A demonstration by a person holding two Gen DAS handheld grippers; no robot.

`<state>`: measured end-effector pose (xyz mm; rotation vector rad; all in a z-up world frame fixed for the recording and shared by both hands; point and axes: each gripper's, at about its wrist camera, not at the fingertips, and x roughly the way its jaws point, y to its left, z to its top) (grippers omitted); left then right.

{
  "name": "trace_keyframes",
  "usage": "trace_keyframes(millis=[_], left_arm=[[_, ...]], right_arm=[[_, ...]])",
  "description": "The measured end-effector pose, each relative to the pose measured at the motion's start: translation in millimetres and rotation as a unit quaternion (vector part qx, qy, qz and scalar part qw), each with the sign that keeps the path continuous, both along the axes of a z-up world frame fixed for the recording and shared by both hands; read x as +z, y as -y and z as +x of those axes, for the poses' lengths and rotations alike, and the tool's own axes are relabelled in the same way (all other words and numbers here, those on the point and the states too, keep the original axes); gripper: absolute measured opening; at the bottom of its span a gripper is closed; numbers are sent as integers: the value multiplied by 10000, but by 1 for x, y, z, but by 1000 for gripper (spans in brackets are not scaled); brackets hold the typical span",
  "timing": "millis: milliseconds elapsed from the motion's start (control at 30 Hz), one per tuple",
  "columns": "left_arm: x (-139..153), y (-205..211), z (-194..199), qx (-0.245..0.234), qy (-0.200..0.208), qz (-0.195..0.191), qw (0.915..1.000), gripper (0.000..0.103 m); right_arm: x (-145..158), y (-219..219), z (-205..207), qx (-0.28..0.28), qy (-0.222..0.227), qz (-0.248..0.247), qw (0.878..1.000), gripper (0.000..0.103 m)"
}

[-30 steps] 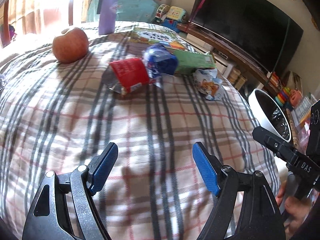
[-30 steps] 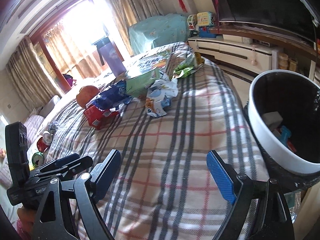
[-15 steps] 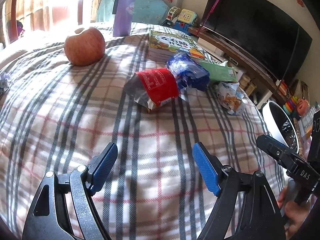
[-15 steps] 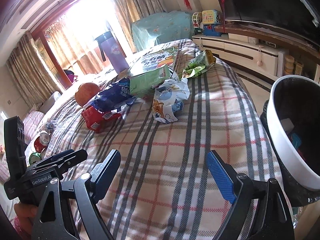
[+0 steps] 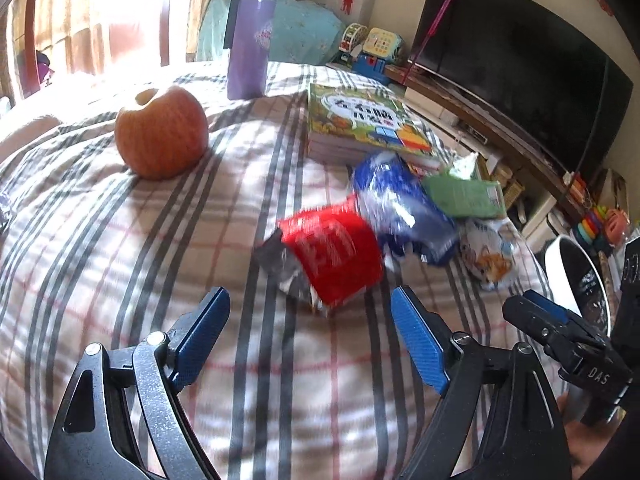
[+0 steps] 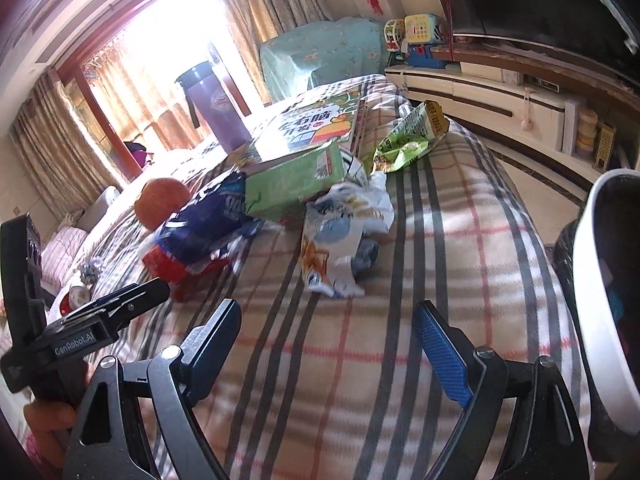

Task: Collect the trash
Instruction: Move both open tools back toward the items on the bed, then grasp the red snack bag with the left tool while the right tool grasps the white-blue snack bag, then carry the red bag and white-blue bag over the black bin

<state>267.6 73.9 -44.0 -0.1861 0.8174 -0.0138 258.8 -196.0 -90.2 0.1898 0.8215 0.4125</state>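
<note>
Snack wrappers lie on a plaid-covered table. A red wrapper (image 5: 334, 260) lies just ahead of my open, empty left gripper (image 5: 310, 336). Behind it are a blue wrapper (image 5: 404, 204), a green tissue pack (image 5: 464, 196) and a white-and-blue wrapper (image 5: 490, 252). My right gripper (image 6: 328, 344) is open and empty, a short way in front of the white-and-blue wrapper (image 6: 344, 228). The blue wrapper (image 6: 208, 220), the red wrapper (image 6: 168, 268), the tissue pack (image 6: 296, 184) and a green snack bag (image 6: 408, 140) lie beyond. A white bin (image 6: 600, 300) stands at the table's right edge.
An apple (image 5: 162, 132), a purple flask (image 5: 250, 40) and a stack of picture books (image 5: 360, 124) sit further back on the table. A TV (image 5: 520, 68) on a low cabinet stands to the right. The bin also shows in the left wrist view (image 5: 576, 276).
Both grippers have moved forward over the table toward the wrappers, which now look larger and closer. Both stay open and empty.
</note>
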Motion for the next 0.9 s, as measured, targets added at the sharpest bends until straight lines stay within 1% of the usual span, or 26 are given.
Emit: trace_keyframes(millis=[67, 133, 167, 200, 233, 267, 300, 333, 367, 400, 467, 567, 700, 900], left_arm=[[-1, 1, 6, 20, 12, 37, 10000, 85], [-4, 2, 12, -22, 3, -8, 10000, 80], [-5, 3, 14, -65, -11, -24, 10000, 68], [-7, 5, 16, -161, -69, -53, 9998, 52], [-8, 7, 17, -257, -106, -105, 9996, 43], [-9, 8, 17, -333, -122, -143, 9993, 31], [-9, 11, 16, -398, -127, -130, 9990, 29], [-9, 14, 13, -430, -108, -92, 9990, 29], [-8, 16, 10, -460, -101, -63, 9989, 15], [-9, 18, 7, -505, -131, -71, 9986, 11], [-9, 21, -3, -538, -148, -121, 9984, 11], [-9, 25, -20, -584, -153, -217, 9979, 11], [-4, 33, -42, -703, -122, -392, 9967, 11], [11, 57, -63, -1081, -3, -572, 9925, 11]], right_arm=[[-1, -3, 7, 11, -4, 13, 10000, 89], [-3, -5, 16, 22, -68, 27, 10000, 89], [-5, -5, 18, 12, -92, 42, 9999, 89], [-6, -6, 21, 1, -115, 67, 9999, 89], [-6, -6, 23, -1, -119, 88, 9999, 88], [-6, -6, 23, 3, -106, 89, 9999, 82], [-5, -6, 23, 9, -80, 77, 9999, 64], [-5, -6, 21, 36, -56, 57, 10000, 51], [-6, -7, 18, 50, -65, 24, 10000, 31], [-7, -6, 15, 65, -73, 18, 10000, 31], [-4, -6, 9, 83, 4, -22, 10000, 27], [-1, -3, -5, 139, 96, -87, 9998, 26], [1, 4, -21, 188, 101, -56, 9998, 25], [6, 20, -47, 202, 109, -21, 9997, 25]])
